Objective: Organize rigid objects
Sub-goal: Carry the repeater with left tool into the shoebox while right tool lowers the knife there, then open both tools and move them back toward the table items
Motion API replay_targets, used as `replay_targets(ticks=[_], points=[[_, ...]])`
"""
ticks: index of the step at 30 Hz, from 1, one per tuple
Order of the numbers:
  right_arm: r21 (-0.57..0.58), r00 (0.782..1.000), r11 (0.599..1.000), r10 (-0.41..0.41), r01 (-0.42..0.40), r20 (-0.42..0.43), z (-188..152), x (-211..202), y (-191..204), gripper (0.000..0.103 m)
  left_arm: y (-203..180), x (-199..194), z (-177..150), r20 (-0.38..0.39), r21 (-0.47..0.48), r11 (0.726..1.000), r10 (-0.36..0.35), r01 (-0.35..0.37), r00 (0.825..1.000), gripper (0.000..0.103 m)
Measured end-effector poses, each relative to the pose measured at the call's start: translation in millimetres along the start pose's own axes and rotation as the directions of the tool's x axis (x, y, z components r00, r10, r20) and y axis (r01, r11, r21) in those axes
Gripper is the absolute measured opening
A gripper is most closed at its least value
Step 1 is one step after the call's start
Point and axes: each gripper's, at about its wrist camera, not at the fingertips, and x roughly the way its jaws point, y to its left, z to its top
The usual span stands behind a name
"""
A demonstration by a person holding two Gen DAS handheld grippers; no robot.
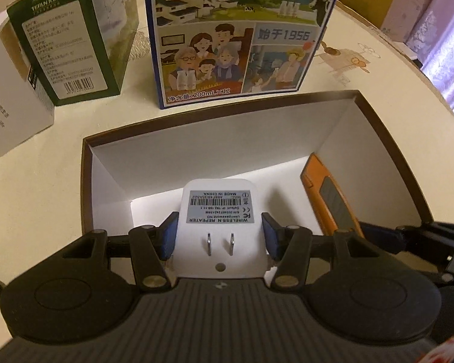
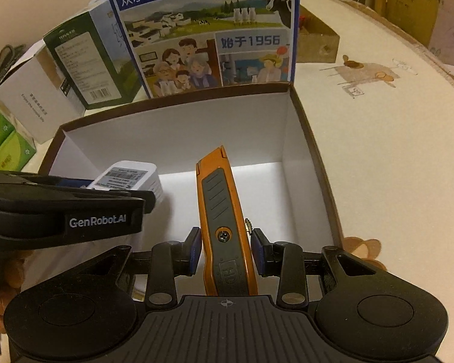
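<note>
With both grippers angled down into the open brown box [image 1: 387, 157], left gripper [image 1: 220, 236] has its jaws clamped on the white wireless repeater [image 1: 219, 208], prongs up. Right gripper [image 2: 226, 249] jaws grip the orange utility knife [image 2: 224, 211]. Milk carton [image 1: 236, 45] stands on the bench [image 1: 45, 196] behind the box.

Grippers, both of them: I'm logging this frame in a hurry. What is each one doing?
Left gripper: closed on the white plug-in repeater, over the open box.
Right gripper: closed on the orange utility knife.
</note>
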Motion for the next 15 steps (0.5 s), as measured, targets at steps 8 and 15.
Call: replay_targets(ticks=[8, 15], points=[[0.076, 0.997, 0.995, 0.058, -0.061, 0.050, -4, -25, -3, 0.033, 6, -21, -2, 0.026, 0.000, 1.000, -0.027, 0.027, 0.999, 0.054], [0.086, 0.995, 0.994, 0.056, -0.062, 0.079, -31, -69, 4, 0.052, 7, -63, -23, 0.060, 0.014, 0.998, -0.064, 0.063, 0.996, 0.060]])
